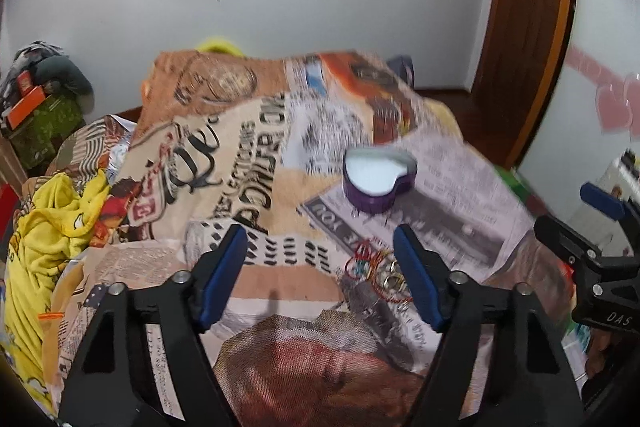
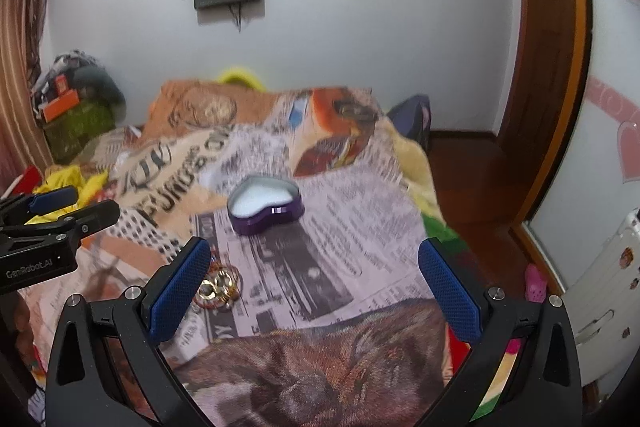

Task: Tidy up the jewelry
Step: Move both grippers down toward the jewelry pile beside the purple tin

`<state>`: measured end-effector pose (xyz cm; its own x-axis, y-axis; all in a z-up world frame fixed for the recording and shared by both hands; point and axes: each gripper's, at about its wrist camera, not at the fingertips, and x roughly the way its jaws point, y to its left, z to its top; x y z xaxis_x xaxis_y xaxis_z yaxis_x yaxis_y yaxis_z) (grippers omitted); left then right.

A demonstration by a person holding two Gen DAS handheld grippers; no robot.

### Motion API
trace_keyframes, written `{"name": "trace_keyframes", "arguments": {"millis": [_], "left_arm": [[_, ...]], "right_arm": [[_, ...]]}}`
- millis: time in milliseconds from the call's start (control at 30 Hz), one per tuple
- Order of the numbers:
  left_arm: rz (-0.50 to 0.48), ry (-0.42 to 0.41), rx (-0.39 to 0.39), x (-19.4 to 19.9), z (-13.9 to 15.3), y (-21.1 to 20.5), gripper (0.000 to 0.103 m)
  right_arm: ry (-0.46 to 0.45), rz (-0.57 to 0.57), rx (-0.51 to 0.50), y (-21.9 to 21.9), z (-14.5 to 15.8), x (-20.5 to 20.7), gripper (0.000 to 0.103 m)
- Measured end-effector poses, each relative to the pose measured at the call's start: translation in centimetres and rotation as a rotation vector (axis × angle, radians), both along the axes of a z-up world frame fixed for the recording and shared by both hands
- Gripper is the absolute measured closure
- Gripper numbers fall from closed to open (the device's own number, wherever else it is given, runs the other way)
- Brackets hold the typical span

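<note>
My left gripper [image 1: 320, 275] and right gripper [image 2: 316, 291] hover spread above the bedspread [image 2: 320, 367]. Only the right view shows the heart-shaped box's [image 2: 265, 205] clasp.

Bed covered by newspaper-print blanket [image 1: 280, 163]. Open purple heart-shaped box [image 1: 378, 183], white lining, rests on blanket ahead of both jaw pairs. Jewelry pile [image 2: 218, 287] lies on blanket beside right gripper's left jaw. Yellow cloth [image 1: 44, 239] at blanket's left edge.

Black grippers [image 1: 320, 275] [image 2: 314, 287], blue textured pads [image 2: 182, 289], silver screws
</note>
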<state>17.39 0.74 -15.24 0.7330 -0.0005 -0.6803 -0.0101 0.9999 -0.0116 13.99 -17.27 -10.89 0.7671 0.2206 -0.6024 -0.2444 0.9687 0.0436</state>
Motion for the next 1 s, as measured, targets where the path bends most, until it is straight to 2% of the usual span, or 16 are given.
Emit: {"name": "trace_keyframes", "arguments": {"millis": [100,233,400,533,700,833,933,1000], "left_arm": [[-0.028,0.067,-0.011,0.9,-1.7,-0.2,0.042],[-0.071,0.156,-0.042,1.8,-3.6,-0.4,0.057],[-0.135,0.224,-0.105,1.9,-5.5,-1.3,0.059],[-0.181,0.247,-0.117,1.7,-6.1,-2.5,0.063],[-0.241,0.288,-0.147,1.8,-7.2,-3.7,0.076],[-0.249,0.290,-0.154,1.9,-7.7,-4.1,0.081],[-0.249,0.289,-0.160,1.9,-7.8,-4.1,0.092],[-0.246,0.285,-0.170,2.1,-7.9,-4.0,0.094]], "right_arm": [[0.033,0.016,-0.005,0.2,-1.3,0.7,0.002],[0.080,0.040,-0.017,0.5,-2.8,1.3,0.014],[0.121,0.065,-0.012,0.7,-3.9,2.1,0.025],[0.138,0.073,-0.005,0.9,-4.3,2.4,0.029],[0.155,0.085,0.005,1.0,-4.7,2.6,0.032],[0.167,0.100,0.004,1.3,-4.9,2.5,0.035],[0.176,0.109,0.006,1.5,-5.1,2.6,0.036],[0.184,0.119,0.009,1.7,-5.3,2.6,0.037]]}}
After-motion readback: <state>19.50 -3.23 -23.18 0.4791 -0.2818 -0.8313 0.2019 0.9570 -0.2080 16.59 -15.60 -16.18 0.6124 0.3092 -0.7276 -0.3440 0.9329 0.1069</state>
